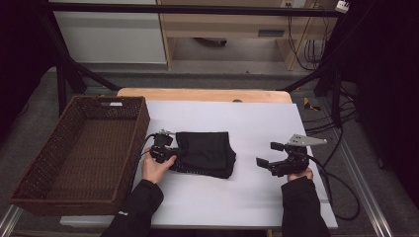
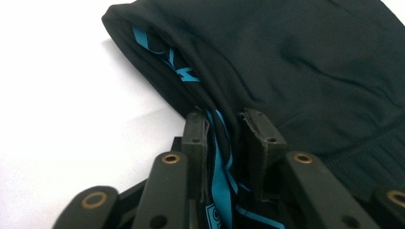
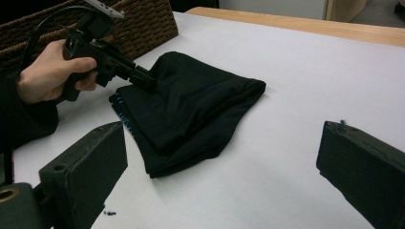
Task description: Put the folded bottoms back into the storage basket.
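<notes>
The left gripper point(image 2: 224, 129) has its jaws nearly closed on the left edge of the black garment point(image 1: 205, 153), pinching the dark fabric and a strip of blue-printed band between the pads. The garment lies folded on the white table point(image 1: 257, 197), its long axis running roughly left to right across the high view, with the pinched edge on the side nearest the basket point(image 1: 29, 182). The basket sits just left of the left hand point(image 1: 155, 170), so the garment lies between the left gripper and the right gripper point(image 1: 269, 154), and any carry toward the basket would go leftward over its near wall.

The right gripper rests well apart from the garment on the right, jaws wide open and holding nothing; it points toward the fabric's far end. The left hand is plainly the nearer one.

The table surface is smooth and bare apart from the garment. Beyond it the room is dim: a black frame, cables point(image 1: 341, 163) at right, and what looks like pale cabinetry.
</notes>
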The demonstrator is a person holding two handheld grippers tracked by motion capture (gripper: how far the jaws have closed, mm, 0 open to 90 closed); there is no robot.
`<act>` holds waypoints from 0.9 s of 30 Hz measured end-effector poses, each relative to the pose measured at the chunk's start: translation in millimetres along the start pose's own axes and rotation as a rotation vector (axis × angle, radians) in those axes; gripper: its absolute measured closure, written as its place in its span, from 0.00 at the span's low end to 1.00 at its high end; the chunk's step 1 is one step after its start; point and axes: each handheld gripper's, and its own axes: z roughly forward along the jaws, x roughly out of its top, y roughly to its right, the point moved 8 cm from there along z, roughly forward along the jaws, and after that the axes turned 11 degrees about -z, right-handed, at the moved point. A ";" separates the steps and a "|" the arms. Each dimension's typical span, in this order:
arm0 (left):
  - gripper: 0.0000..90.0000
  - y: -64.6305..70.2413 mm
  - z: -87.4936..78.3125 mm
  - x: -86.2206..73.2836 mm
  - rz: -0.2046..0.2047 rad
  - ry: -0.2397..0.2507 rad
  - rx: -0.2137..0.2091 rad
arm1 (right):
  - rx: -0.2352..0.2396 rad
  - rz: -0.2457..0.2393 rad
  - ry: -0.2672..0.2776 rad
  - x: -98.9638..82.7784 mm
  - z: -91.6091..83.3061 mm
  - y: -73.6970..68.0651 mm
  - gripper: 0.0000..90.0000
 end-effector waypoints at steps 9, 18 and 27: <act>0.89 1.8 0.2 -0.3 0.016 0.003 -0.006 | 0.002 0.003 0.006 -0.3 -0.9 0.2 0.04; 0.90 2.0 0.1 -0.1 0.035 0.005 -0.011 | 0.001 0.003 0.004 -0.7 -1.3 1.0 0.04; 0.91 1.9 -0.3 -0.7 0.049 0.026 -0.020 | 0.000 0.005 0.003 -1.2 -0.3 1.2 0.04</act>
